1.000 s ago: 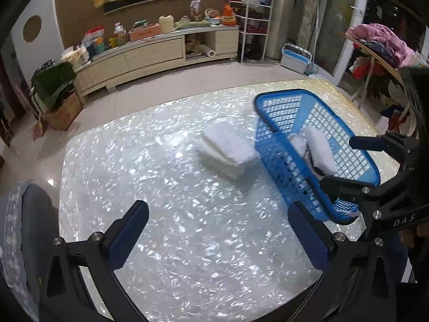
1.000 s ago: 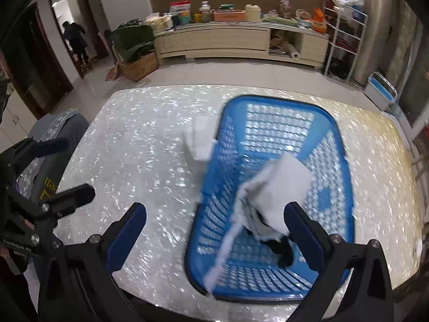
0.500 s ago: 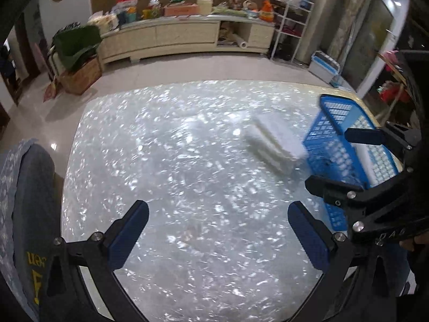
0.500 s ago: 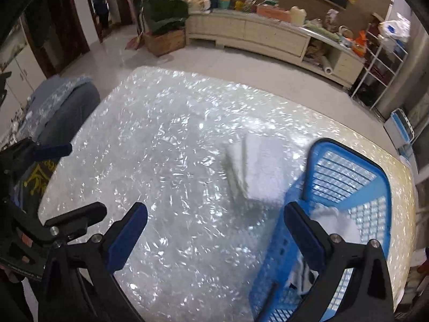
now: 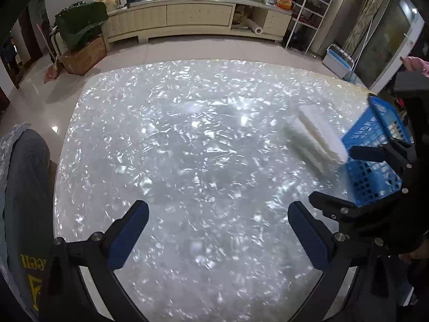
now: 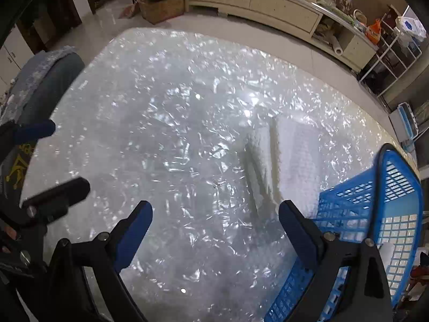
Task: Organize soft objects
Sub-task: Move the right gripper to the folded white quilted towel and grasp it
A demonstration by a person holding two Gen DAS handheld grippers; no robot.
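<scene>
A stack of folded white towels (image 5: 316,136) lies on the glittery white table (image 5: 187,161), right beside a blue plastic basket (image 5: 375,145). The stack also shows in the right wrist view (image 6: 284,161), next to the basket (image 6: 375,214). My left gripper (image 5: 218,230) is open and empty over the table's near middle, left of the towels. My right gripper (image 6: 214,228) is open and empty, its right finger just in front of the towels and basket. The right gripper (image 5: 356,177) also shows at the left wrist view's right edge; the left gripper (image 6: 45,158) shows at the right wrist view's left edge.
A grey padded chair (image 5: 24,182) stands at the table's left edge. Beyond the table are a long cream sideboard (image 5: 187,18) with clutter, a cardboard box (image 5: 83,53) and a white wire shelf (image 5: 308,13).
Both views have swung left, away from the basket. The white cloth seen over the basket a second ago is out of sight. Both grippers stay open.
</scene>
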